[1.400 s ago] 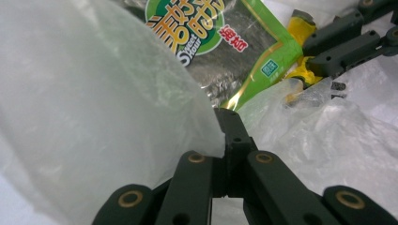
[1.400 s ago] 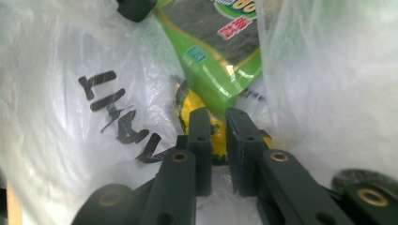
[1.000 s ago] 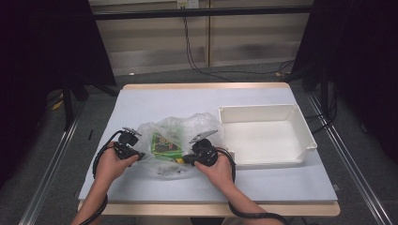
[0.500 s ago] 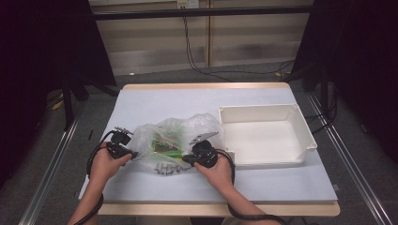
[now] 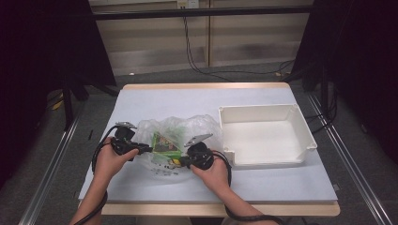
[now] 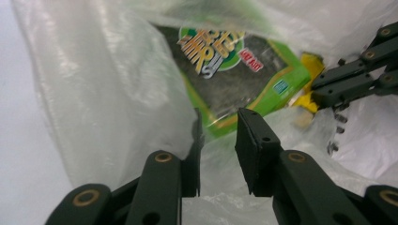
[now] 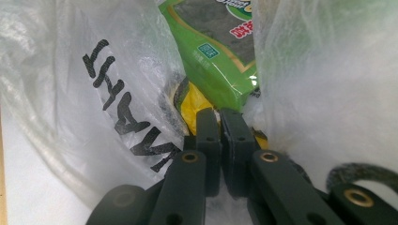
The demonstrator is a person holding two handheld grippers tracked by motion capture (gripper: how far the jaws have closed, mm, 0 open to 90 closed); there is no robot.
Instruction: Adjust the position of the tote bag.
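- the pale surface (image 5: pixel 141 98) carries everything; a white bin (image 5: pixel 265 136) sits toward 3 o'clock, well apart from both tools.
- a clear plastic bag (image 5: pixel 180 129) lies crumpled near the 7 o'clock part of the surface, with black lettering (image 7: pixel 124 115) on its film.
- a green snack packet (image 5: pixel 165 143) lies inside the bag, between the two tools.
- left tool (image 6: pixel 218 136), at the bag's 9 o'clock side: jaws spread a little, bag film between them, tips just short of the packet's edge.
- right tool (image 7: pixel 219 123), at the bag's 5 o'clock side: jaws pressed together on bag film, beside a small yellow item (image 7: pixel 195 105) under the packet's corner.
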